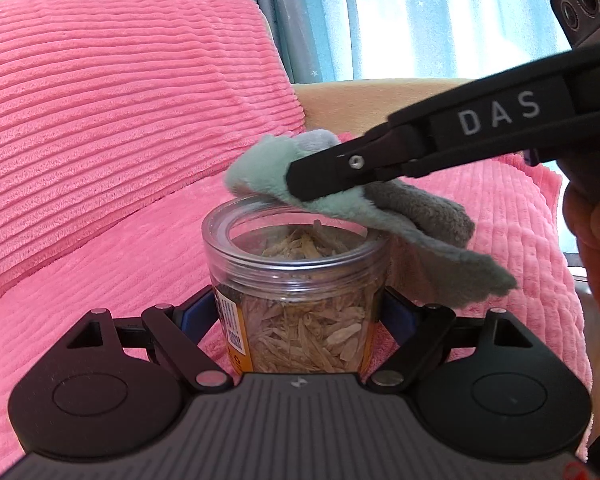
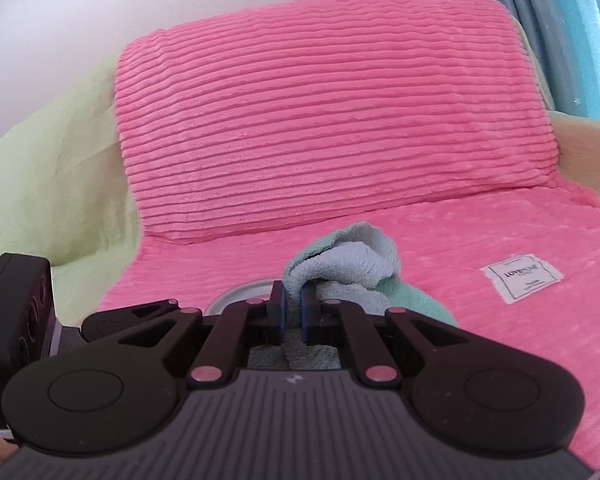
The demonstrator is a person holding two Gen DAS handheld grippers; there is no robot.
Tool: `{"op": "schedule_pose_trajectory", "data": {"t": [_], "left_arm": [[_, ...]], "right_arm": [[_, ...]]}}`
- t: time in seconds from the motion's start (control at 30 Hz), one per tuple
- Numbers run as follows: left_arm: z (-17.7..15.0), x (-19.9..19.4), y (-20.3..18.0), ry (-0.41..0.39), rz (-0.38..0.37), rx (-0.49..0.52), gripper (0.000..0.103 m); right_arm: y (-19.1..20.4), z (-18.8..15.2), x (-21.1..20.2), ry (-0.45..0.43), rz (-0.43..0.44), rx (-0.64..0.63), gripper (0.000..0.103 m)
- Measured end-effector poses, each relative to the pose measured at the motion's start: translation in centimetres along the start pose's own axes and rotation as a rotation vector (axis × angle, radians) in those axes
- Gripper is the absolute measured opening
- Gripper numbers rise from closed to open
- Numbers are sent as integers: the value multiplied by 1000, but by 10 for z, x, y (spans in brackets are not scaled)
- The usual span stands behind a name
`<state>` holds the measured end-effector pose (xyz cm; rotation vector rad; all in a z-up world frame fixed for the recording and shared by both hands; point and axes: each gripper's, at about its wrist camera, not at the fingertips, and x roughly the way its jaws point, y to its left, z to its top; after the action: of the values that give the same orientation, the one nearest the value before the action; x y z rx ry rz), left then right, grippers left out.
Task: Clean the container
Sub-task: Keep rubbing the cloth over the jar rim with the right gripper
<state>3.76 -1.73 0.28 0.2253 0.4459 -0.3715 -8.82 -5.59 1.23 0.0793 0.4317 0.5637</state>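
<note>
Left wrist view shows jar, right view cloth, label

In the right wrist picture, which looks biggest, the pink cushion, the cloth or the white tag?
1. pink cushion, easily the biggest.
2. cloth, pinched in the right claw.
3. white tag, smallest.
The cloth is nearest the camera, so it may look oversized.

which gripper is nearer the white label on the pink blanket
Right. The right gripper, shut on the cloth, is just left of the label; the left gripper holds the jar farther left.
</note>
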Motion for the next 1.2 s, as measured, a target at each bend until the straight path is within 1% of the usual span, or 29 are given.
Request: {"op": "schedule_pose_trajectory", "data": {"t": [0.13,0.43,0.57,0.87,1.2], "left_arm": [[1,1,1,0,-3,-4,85],[5,6,3,4,-2,-11,85],[6,7,3,4,-1,-11,85],[5,7,2,3,3,-3,85],[5,7,-1,2,5,9,85]], "right_arm": [[3,-3,-7,14,7,-10,5],[19,-7,-11,29,102,-25,6],[21,-5,-10,27,95,-57,5],[15,-2,-9,15,69,-65,5],[5,4,-9,16,6,-63,5]]}}
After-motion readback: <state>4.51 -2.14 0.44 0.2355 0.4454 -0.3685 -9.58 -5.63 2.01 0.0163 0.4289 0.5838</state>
